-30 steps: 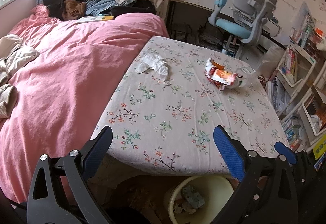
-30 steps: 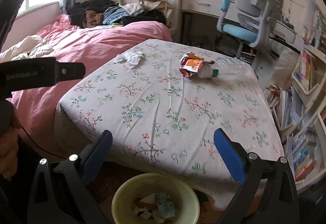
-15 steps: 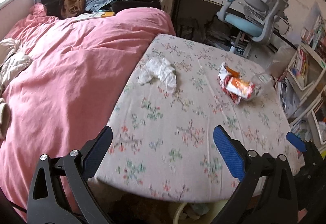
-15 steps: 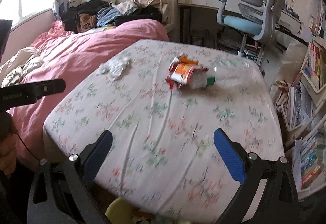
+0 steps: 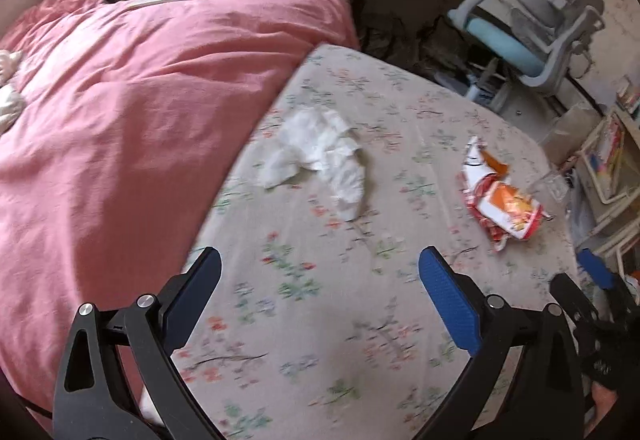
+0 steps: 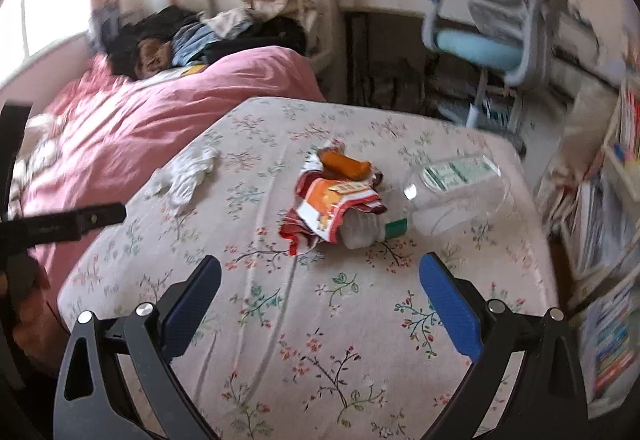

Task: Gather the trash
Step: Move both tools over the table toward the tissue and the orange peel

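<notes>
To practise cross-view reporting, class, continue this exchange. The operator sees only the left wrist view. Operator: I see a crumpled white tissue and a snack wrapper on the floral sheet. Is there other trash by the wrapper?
Observer: Yes. A clear plastic bottle lies on its side against the snack wrapper, on the wrapper's right.
Operator: Does the right gripper carry anything?
Observer: No. The right gripper is open and empty, short of the wrapper.
</notes>
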A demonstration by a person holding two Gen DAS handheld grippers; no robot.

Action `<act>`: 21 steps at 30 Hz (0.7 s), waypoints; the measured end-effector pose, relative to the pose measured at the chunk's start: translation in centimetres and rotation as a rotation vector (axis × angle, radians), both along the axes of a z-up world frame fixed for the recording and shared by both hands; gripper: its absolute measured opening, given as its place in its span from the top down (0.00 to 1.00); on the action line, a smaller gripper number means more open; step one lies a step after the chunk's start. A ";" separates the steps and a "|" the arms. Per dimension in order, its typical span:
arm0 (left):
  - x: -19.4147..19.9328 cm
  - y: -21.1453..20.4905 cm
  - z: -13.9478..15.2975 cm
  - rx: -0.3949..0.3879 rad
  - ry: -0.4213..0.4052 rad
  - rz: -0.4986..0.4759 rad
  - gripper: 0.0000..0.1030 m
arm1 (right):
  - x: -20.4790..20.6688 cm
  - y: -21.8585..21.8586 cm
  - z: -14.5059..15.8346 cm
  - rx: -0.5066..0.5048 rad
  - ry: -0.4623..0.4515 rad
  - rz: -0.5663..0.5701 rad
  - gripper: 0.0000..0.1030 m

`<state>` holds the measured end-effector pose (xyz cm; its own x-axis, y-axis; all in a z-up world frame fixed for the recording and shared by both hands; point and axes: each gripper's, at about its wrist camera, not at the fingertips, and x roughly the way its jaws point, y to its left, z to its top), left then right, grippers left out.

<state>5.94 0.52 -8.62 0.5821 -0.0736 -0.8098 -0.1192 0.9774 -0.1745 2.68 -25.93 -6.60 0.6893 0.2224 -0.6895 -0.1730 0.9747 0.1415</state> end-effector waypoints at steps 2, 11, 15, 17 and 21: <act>0.6 -1.3 -0.2 0.016 0.002 -0.032 0.07 | 0.6 -1.4 -0.2 0.036 0.012 -0.045 0.08; 4.7 -5.4 -0.8 0.020 0.009 -0.091 0.07 | 4.8 -5.2 -1.3 0.130 0.050 -0.206 0.08; 5.9 -5.9 -1.0 0.008 0.015 -0.090 0.07 | 6.9 -5.3 -2.3 0.138 0.073 -0.218 0.08; 6.3 -5.9 -1.0 0.006 0.016 -0.090 0.07 | 7.5 -5.5 -1.8 0.105 0.039 -0.245 0.08; 7.0 -4.6 -0.1 0.031 -0.012 -0.051 0.07 | 7.2 -4.8 1.3 -0.014 -0.122 -0.220 0.08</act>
